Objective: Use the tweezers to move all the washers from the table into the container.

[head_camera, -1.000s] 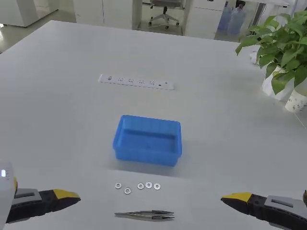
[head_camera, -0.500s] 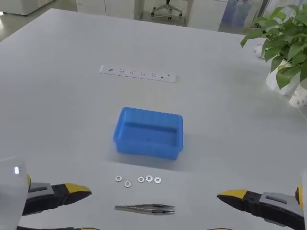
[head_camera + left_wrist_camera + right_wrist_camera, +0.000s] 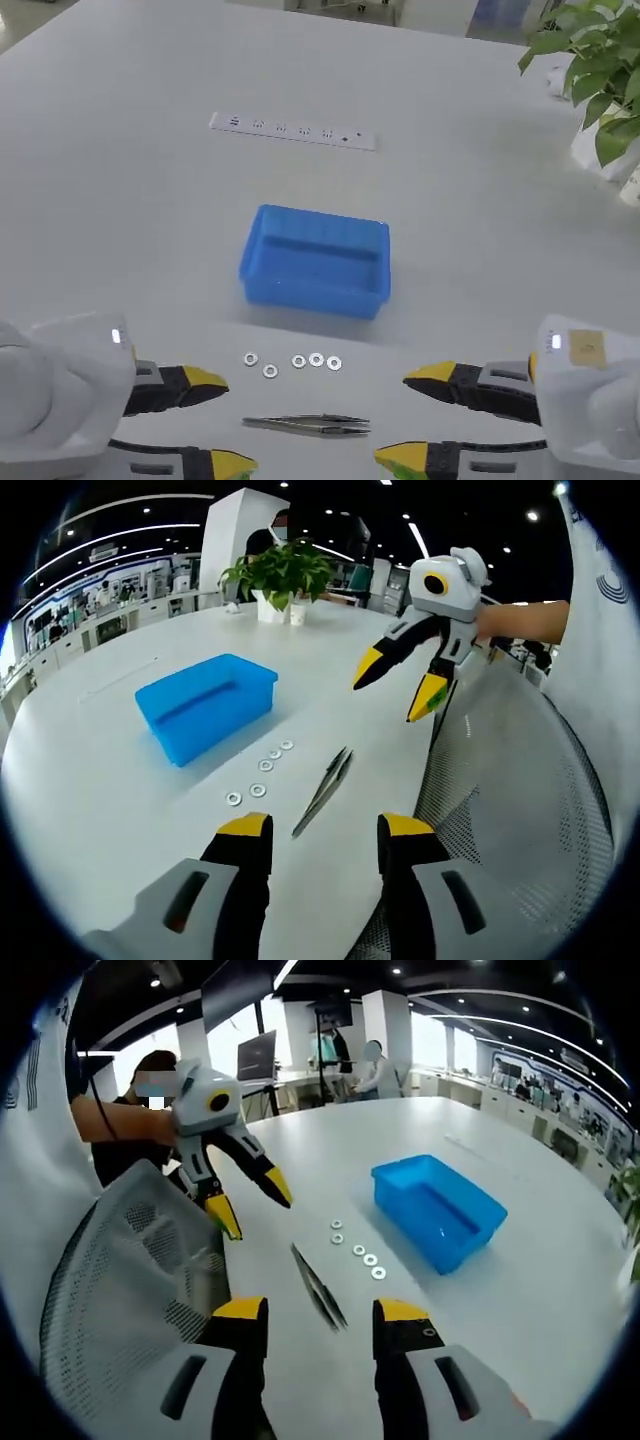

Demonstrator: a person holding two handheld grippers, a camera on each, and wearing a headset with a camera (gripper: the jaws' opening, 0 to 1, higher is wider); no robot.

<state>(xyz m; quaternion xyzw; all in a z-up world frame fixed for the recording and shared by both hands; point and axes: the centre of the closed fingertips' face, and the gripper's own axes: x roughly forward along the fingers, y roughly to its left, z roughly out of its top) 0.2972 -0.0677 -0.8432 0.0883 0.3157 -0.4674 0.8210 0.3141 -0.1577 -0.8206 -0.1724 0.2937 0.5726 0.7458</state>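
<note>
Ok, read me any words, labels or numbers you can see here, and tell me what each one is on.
Nothing can be read as text.
On the power strip: small marks by the sockets, too small to read.
On the right hand-held gripper: a tan sticker, too blurred to read.
On the blue container: none.

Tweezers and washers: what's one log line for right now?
left gripper open; right gripper open; tweezers on table, untouched; five washers on table; container empty

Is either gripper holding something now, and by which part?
Nothing is held. The left gripper and the right gripper are both open; the tweezers lie untouched on the table.
</note>
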